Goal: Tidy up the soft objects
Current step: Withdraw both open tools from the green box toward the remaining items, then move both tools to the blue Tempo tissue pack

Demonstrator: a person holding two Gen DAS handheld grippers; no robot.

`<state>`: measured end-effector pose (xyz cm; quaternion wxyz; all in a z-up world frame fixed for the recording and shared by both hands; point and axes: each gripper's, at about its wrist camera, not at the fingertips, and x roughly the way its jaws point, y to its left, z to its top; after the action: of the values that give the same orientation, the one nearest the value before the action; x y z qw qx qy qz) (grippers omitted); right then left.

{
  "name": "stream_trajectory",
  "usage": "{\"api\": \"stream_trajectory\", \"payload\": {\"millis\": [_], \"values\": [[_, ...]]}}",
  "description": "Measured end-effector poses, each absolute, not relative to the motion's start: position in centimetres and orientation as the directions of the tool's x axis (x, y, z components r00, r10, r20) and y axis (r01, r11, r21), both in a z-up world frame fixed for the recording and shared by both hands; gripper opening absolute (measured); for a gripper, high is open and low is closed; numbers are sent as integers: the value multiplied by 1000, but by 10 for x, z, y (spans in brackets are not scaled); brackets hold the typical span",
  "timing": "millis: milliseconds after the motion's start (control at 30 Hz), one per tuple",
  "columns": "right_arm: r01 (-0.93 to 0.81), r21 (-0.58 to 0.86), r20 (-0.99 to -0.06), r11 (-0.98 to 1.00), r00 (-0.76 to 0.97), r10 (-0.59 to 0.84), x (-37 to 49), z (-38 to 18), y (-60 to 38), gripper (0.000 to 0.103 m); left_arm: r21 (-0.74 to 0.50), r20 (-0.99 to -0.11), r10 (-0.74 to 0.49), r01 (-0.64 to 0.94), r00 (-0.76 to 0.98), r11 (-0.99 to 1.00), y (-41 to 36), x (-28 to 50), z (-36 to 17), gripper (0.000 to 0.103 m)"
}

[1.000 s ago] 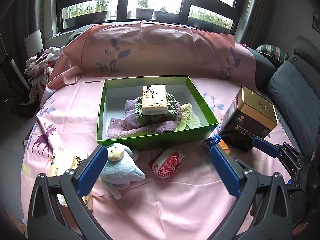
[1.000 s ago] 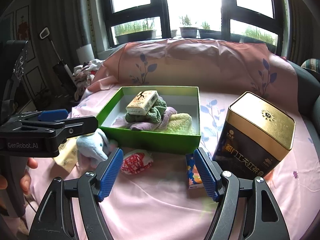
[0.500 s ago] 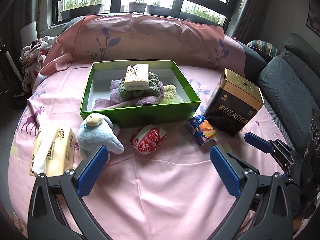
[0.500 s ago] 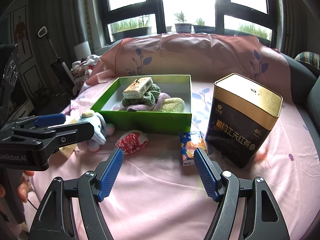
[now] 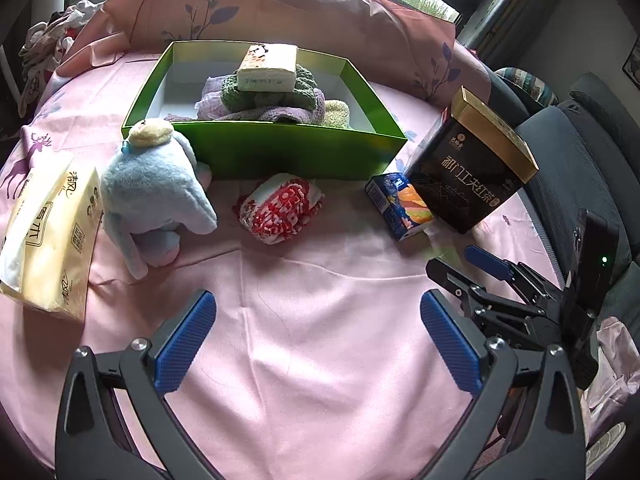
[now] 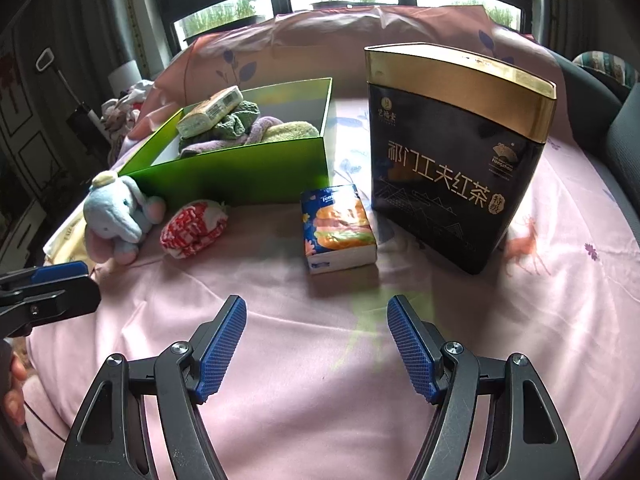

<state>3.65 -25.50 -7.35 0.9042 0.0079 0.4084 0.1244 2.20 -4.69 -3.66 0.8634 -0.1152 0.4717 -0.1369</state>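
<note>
Both grippers angled down over the pink cloth [image 5: 320, 340].
The left gripper [image 5: 316, 320] and right gripper [image 6: 316, 326] are held wide apart, gripping nothing.

Near cloth [image 5: 320, 340]: bare pink stretch ahead of both grippers, free to cross.
Front row: tissue pack [image 5: 52, 236], plush elephant [image 5: 156, 196], red pouch [image 5: 280, 212], small packet [image 6: 338, 228] lie well apart, with gaps between.
Tin [image 6: 452, 152]: tall, upright, walls off the right side, just beside the small packet.
Green box [image 5: 296, 152]: near wall rises behind the row; open top, piled with cloths [image 5: 264, 100].
</note>
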Motion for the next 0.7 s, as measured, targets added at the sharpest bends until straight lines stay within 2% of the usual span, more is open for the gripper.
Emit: {"api": "stream_trajectory", "payload": {"millis": [333, 400, 433, 700], "values": [[-227, 86, -773, 970, 599, 208, 100, -97, -238, 74, -316, -791, -326, 111, 517, 942, -35, 37, -45, 102], [-226, 79, -775, 971, 599, 203, 103, -99, -234, 69, -317, -793, -326, 108, 515, 942, -34, 38, -47, 102], [-235, 95, -772, 967, 596, 221, 102, -99, -233, 55, -319, -793, -327, 108, 513, 942, -34, 39, -47, 102], [-335, 169, -752, 927, 564, 341, 54, -91, -217, 54, -337, -795, -346, 110, 499, 935, -36, 38, -50, 102]]}}
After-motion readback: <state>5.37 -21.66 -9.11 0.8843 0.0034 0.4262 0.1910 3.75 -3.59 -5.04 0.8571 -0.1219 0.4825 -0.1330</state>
